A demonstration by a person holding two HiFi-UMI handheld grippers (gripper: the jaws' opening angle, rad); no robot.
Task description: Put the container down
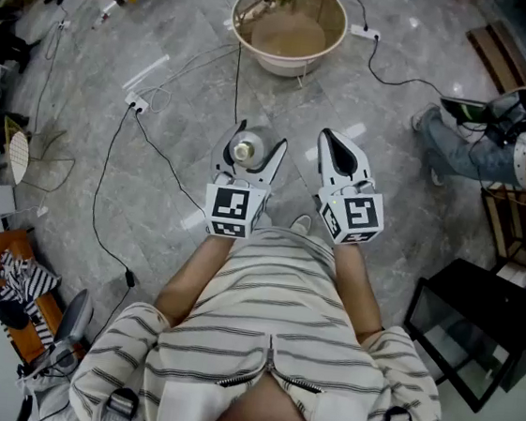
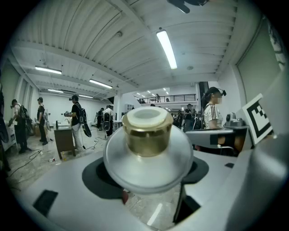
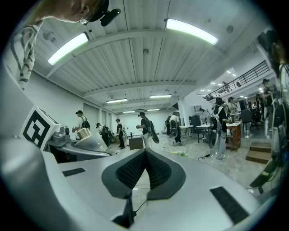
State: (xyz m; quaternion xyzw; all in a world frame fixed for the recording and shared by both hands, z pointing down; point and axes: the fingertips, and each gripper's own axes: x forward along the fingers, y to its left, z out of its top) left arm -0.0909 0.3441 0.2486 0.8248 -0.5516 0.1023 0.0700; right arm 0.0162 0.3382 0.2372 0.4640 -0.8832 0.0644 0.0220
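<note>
Gold-capped and frosted in the body, the container [image 2: 146, 149] sits between the jaws of the left gripper [image 1: 259, 148], whose dark pads stand wide and press on its round shoulder from either side. It is held in the air in front of the person, cap uppermost, well above the grey stone floor [image 1: 195, 65]. The right gripper [image 3: 144, 155] hangs level just beside it with its ribbed pads closed together and nothing between them. The step in hand looks like the carry before the set-down: the container rests on nothing, and no surface lies near beneath it. A pale round basket [image 1: 331, 47] stands on the floor ahead, and cables [image 1: 106, 178] trail across the stone to the left; which spot is meant for the container cannot be told. The next move probably calls for lowering the left gripper to a flat, bare patch, keeping the container upright so that its base meets the surface squarely, and only then spreading the jaws.
</note>
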